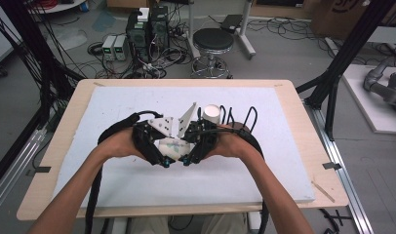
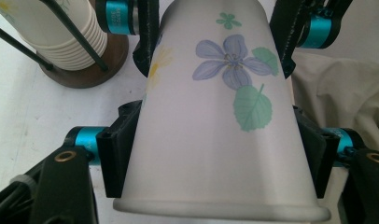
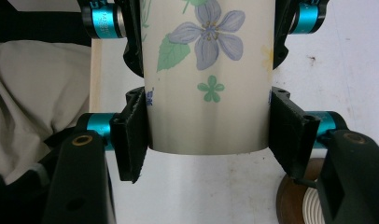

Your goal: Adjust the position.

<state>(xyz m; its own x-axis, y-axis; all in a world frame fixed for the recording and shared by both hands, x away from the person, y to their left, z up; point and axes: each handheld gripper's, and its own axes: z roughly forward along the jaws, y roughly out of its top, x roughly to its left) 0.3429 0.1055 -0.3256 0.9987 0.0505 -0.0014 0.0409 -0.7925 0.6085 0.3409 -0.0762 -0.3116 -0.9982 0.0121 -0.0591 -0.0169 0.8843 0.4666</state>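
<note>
Two tools, left (image 1: 163,161) and right (image 1: 188,158), each clamped on smooth tapered floral paper cup (image 1: 171,146).

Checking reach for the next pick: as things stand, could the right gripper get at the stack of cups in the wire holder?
Probably not yet. The right gripper is shut on the flowered paper cup, which the left gripper also clamps. The stack of cups stands just behind, open from above.

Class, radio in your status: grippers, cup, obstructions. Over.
Left gripper and right gripper both shut on flowered paper cup, held between them above the table. Cup stack in holder just behind. Nothing in the way.
</note>
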